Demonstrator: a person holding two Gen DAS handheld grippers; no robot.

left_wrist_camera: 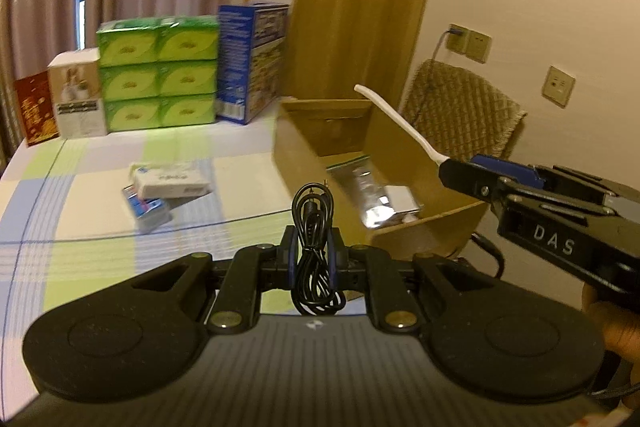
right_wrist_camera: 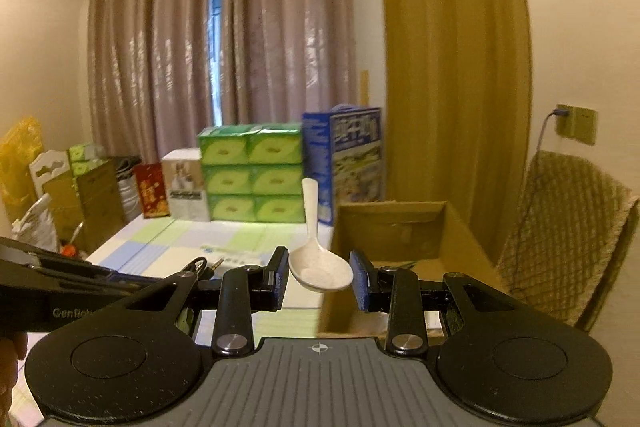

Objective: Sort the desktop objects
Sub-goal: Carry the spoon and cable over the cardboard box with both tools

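My white spoon (right_wrist_camera: 320, 267) sits bowl-first in my right gripper (right_wrist_camera: 320, 277), squeezed tight, handle poking up and away; the open cardboard box (right_wrist_camera: 400, 223) is just ahead, right side nearer; my left gripper (left_wrist_camera: 314, 247) pinches a coiled black cable (left_wrist_camera: 314, 247); below is the checked table (left_wrist_camera: 100, 187), curtains behind.

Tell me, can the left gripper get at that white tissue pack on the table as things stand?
Probably not yet. The left gripper is shut on a coiled black cable, so its jaws are occupied. The path to the tissue pack itself looks free; only a blue item lies under it.
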